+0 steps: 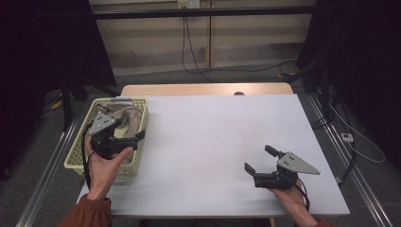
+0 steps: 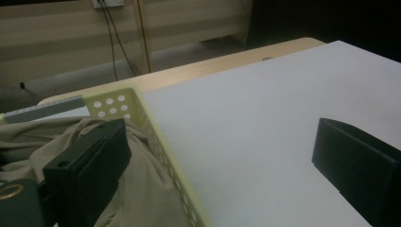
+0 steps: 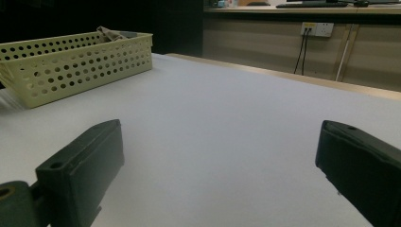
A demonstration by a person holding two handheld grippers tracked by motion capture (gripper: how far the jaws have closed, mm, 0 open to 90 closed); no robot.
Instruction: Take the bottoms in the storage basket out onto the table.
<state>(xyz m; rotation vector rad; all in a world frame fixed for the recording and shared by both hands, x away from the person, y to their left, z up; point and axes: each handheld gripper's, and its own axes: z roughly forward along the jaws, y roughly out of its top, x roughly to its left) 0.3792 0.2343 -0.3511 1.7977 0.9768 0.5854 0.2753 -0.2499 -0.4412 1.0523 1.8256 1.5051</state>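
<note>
High view: pale yellow perforated basket [image 1: 77,153] sits at the left edge of the white tabletop [image 1: 213,142], w/ a beige cloth [image 1: 124,116] bunched inside it. The left gripper [image 1: 128,128] is held over the basket's right side, grey plate on top, fingers spread apart and grasping nothing; the person's left hand [image 1: 105,163] wraps it from below, orange sleeve at the bottom edge. The right gripper [image 1: 260,160] hovers low over the tabletop near the front right, well apart from the basket, fingers released and wide — nothing between them; right hand [image 1: 289,196] comes in from the bottom. Left gripper view: one black finger [image 2: 92,165] hangs over the cloth [image 2: 142,184] inside the basket, the other [image 2: 359,165] is out over bare tabletop, so the yellow rim [image 2: 161,142] runs between them; can't tell if the near finger touches the fabric. A grey strip [image 2: 45,109] lies at the basket's far end. Right gripper view: both fingers [image 3: 80,170] stand far apart above bare tabletop, basket [image 3: 75,66] off to the far left w/ a bit of cloth [image 3: 109,33] poking over its rim.
</note>
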